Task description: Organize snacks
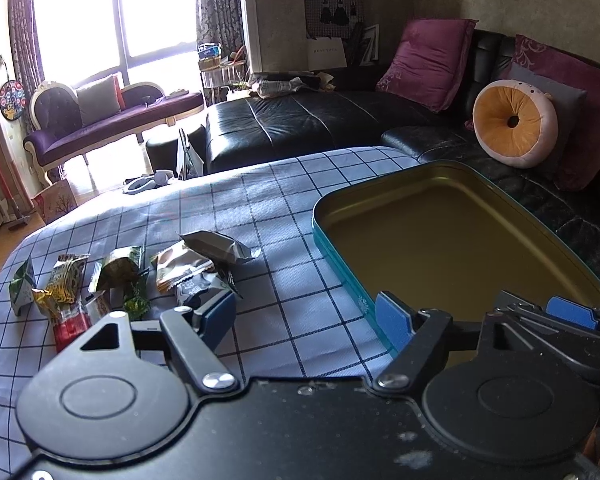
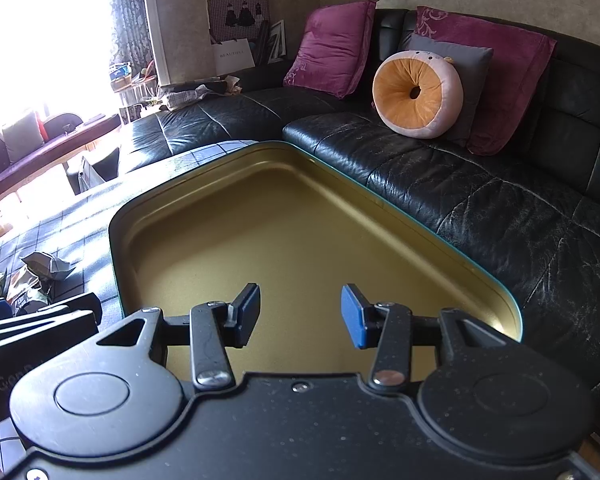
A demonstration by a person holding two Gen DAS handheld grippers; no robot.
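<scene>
Both tongs, left (image 1: 306, 318) and right (image 2: 300, 314), gape empty, hiding the tin's (image 2: 148, 200) near edge.

From my right wrist view I can read "BEAUTIFUL" on a white paper bag (image 2: 234, 56) in the upper middle of the frame. In my left wrist view the same bag (image 1: 327, 53) is too small to read surely. Low at the left edge, "Gon" shows on a black device body (image 2: 12, 376). The snack wrappers (image 1: 196, 289) carry print I cannot make out.

Both grippers' jaws apart, empty
</scene>
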